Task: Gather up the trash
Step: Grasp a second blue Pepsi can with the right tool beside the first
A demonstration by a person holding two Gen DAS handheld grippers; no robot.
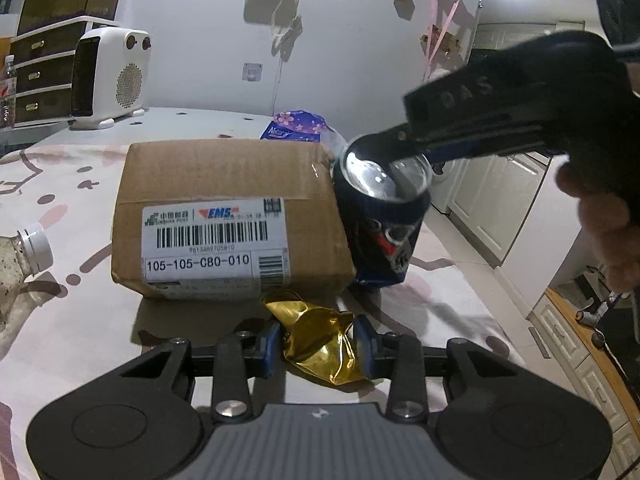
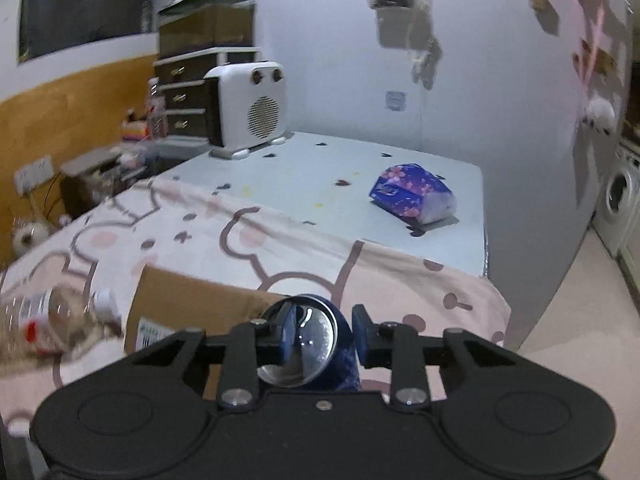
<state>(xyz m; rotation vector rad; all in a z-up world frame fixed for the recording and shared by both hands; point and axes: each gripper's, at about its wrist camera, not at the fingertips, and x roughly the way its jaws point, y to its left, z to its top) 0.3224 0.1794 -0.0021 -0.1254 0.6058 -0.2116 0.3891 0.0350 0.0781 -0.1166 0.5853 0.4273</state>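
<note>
My left gripper (image 1: 318,338) is shut on a crumpled gold foil wrapper (image 1: 320,340), low over the table in front of a cardboard parcel box (image 1: 228,216). A dark blue drink can (image 1: 384,220) stands to the right of the box. My right gripper (image 2: 324,340) comes down on the can (image 2: 320,344) from above, with one finger inside the shiny rim and one outside, close to the can's wall. In the left wrist view the right gripper (image 1: 404,148) reaches in from the upper right over the can's top.
A plastic bottle (image 1: 24,256) lies on its side left of the box. A purple tissue pack (image 2: 412,196) and a white heater (image 2: 250,110) sit farther back on the table (image 2: 280,184). The table's right edge drops to the floor.
</note>
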